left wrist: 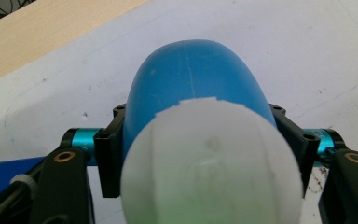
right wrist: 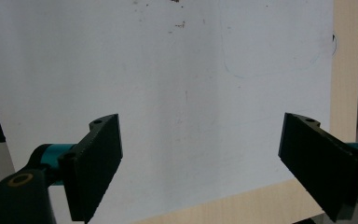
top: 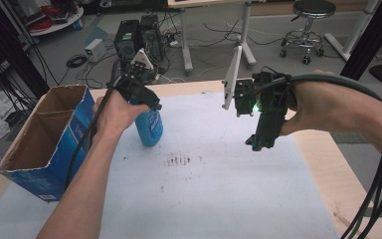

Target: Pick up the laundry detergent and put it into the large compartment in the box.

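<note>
Your left claw [top: 151, 103] is clamped on a blue bottle [top: 149, 127], which stands upright on the white sheet [top: 219, 189] toward the far left of the worktop [top: 323, 159]. In the high view your left hand [top: 113, 113] and the claw's body cover the top of the bottle, so its cap cannot be seen there. In the left gripper view the bottle [left wrist: 196, 79] sits between the two black jaws, one pressed to each side, and its white cap [left wrist: 212, 163] comes so close to the lens that it is blurred and cut off at the bottom edge. Any writing on the label is too small to read.

Just to the left of the bottle stands an open cardboard box [top: 45, 134], blue outside and brown inside, near your left forearm. Its inside is in shadow, so you cannot tell what it holds.

Your right claw [top: 261, 142] is held in the air above the right part of the sheet, well apart from the bottle, gripping nothing. In the right gripper view its jaws stand wide apart over bare white sheet [right wrist: 177, 93], with a strip of wooden worktop edge [right wrist: 242, 205] below them.

The middle of the sheet between your two hands is open, apart from a patch of dark smudges [top: 181, 160]. The worktop's far edge lies close behind the bottle.
</note>
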{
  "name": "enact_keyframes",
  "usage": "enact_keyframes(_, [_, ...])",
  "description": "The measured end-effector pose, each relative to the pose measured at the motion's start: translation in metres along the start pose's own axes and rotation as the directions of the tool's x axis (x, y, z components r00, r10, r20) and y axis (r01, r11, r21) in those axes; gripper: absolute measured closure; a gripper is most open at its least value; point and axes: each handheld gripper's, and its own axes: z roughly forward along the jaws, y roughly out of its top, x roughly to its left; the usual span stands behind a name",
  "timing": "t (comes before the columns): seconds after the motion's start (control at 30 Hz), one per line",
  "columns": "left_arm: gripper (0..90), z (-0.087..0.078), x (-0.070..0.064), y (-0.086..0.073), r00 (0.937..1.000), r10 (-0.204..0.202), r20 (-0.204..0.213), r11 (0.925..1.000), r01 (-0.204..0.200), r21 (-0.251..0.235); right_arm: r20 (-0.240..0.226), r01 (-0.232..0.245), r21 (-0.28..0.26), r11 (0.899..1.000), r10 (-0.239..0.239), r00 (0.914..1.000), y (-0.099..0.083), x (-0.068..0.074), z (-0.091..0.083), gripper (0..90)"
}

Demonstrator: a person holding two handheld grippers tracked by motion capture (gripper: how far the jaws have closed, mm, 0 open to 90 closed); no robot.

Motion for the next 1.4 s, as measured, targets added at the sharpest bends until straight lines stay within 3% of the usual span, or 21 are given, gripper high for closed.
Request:
enact_keyframes(0.93, [37.9, 0.0007, 0.0023, 0.0024, 1.0, 0.007, -0.005, 0.9999, -0.007, 0.015, 0.008, -0.004, 0.007, 1.0, 0.004, 1.0, 0.0015, 0.0005, 0.0011, 12.6])
enact_keyframes(1.4, [38.0, -0.0081, 0.0053, 0.004, 0.9986, 0.054, 0.002, 0.9982, -0.054, 0.027, 0.007, -0.004, 0.011, 1.0, 0.004, 1.0, 0.0022, -0.0008, 0.0024, 12.6])
